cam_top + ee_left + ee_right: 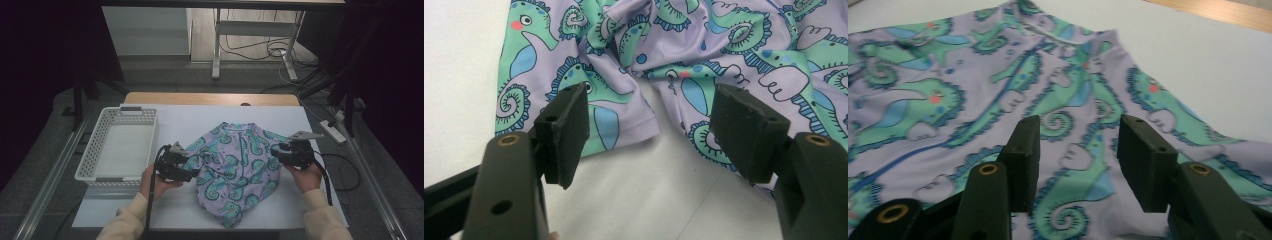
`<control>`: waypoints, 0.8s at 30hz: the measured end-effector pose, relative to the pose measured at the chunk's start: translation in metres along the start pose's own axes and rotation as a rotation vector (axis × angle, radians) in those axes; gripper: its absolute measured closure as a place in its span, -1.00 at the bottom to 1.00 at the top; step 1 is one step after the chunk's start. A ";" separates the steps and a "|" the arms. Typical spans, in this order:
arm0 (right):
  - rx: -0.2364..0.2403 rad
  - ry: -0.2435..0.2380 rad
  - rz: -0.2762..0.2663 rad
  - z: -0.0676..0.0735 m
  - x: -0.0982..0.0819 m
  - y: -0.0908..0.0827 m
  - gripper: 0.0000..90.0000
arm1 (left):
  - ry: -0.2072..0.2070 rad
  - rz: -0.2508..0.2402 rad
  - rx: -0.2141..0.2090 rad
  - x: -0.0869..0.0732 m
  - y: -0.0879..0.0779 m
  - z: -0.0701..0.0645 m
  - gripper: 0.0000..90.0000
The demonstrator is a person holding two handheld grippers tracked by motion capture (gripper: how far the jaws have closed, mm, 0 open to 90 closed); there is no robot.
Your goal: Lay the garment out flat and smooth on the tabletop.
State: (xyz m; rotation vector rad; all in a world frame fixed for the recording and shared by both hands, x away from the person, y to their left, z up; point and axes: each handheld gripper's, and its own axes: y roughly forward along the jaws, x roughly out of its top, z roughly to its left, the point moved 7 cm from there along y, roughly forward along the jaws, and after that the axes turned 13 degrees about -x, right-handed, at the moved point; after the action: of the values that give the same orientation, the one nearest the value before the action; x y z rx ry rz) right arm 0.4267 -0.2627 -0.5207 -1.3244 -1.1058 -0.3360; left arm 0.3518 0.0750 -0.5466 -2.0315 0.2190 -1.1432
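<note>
A lilac garment (233, 170) printed with green seahorses lies rumpled on the white table cover (200, 117). My left gripper (187, 167) sits at its left edge. In the left gripper view its jaws stand open over a sleeve hem (624, 127) and bare table, gripping nothing; the left gripper (651, 135) hovers just above the cloth. My right gripper (277, 152) is at the garment's right edge. In the right gripper view the right gripper (1078, 160) stands open above the printed cloth (973, 100), with no fold between its pads.
An empty white slotted basket (95, 160) stands at the left of the table. Beyond the cover's far edge a wooden strip (210, 98) shows. A power strip (332, 131) and cables lie on the floor to the right.
</note>
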 end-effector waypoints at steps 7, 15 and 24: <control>0.062 -0.050 -0.026 0.030 0.005 -0.010 0.12 | 0.009 0.001 0.000 0.001 0.001 -0.003 -0.28; 0.121 -0.106 -0.018 0.060 0.003 -0.013 0.09 | 0.009 -0.004 -0.003 0.001 0.000 -0.003 -0.28; 0.199 -0.180 0.003 0.104 0.004 -0.015 0.05 | 0.014 -0.007 -0.003 0.003 -0.001 -0.005 -0.28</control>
State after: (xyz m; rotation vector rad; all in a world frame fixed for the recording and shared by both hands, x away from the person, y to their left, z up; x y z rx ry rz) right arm 0.3706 -0.1740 -0.5236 -1.1958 -1.2540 -0.1024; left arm 0.3492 0.0709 -0.5427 -2.0289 0.2216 -1.1627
